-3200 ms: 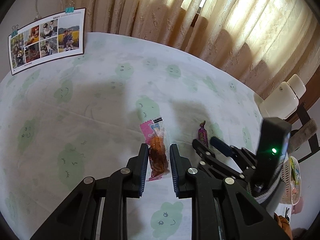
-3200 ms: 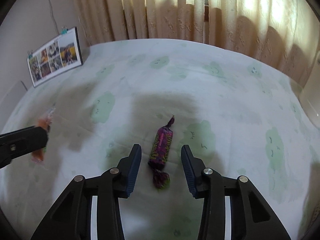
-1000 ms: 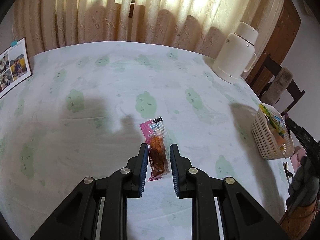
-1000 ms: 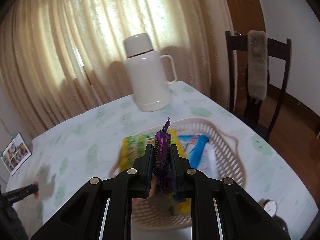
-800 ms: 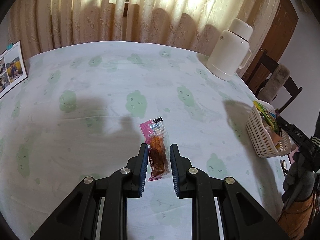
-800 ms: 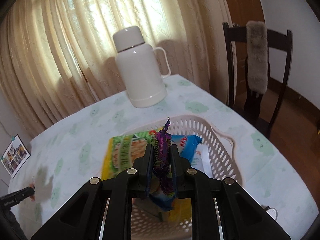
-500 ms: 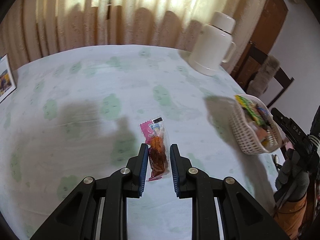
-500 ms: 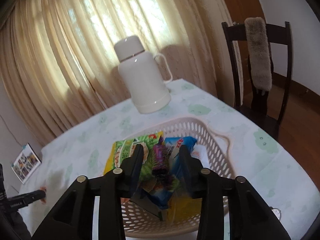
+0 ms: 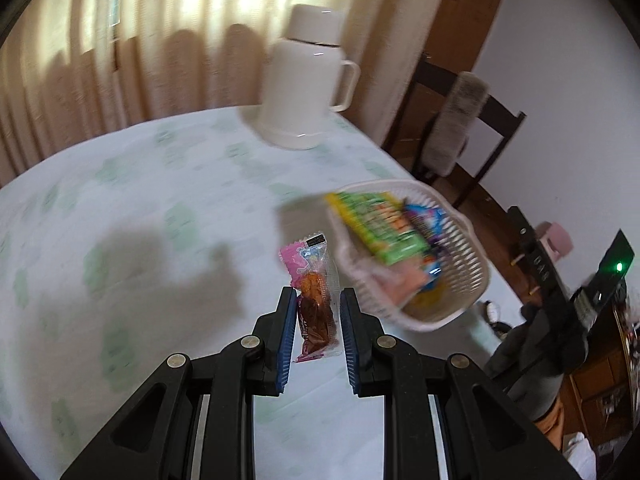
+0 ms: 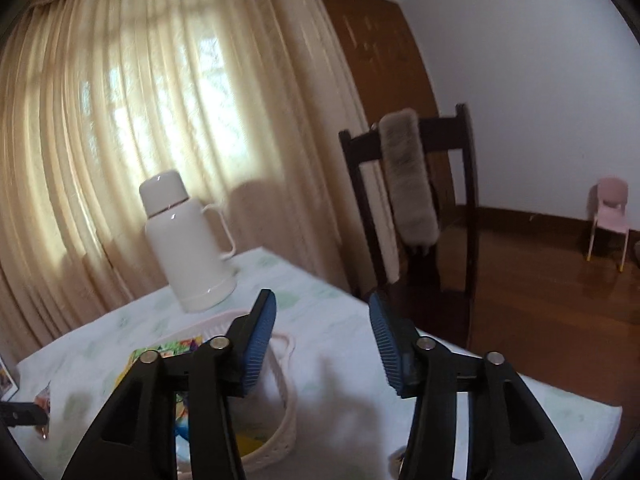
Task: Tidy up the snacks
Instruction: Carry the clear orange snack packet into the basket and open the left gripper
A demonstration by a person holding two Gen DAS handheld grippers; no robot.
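The left gripper [image 9: 318,312] is clamped on a clear snack packet [image 9: 314,300] with a pink top, held above the tablecloth [image 9: 160,208] just beside the white basket [image 9: 464,280]. That basket holds a green packet [image 9: 376,228] and other wrappers, and a white flask [image 9: 306,80] stands beyond it by the curtain [image 9: 120,40]. The right gripper [image 10: 322,340], above the basket's rim, has just been opening its jaws, with nothing between them.

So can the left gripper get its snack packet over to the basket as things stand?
Probably yes. The left gripper is shut on the snack packet, the basket sits just beside it with its top open, and the right gripper stands open and empty.
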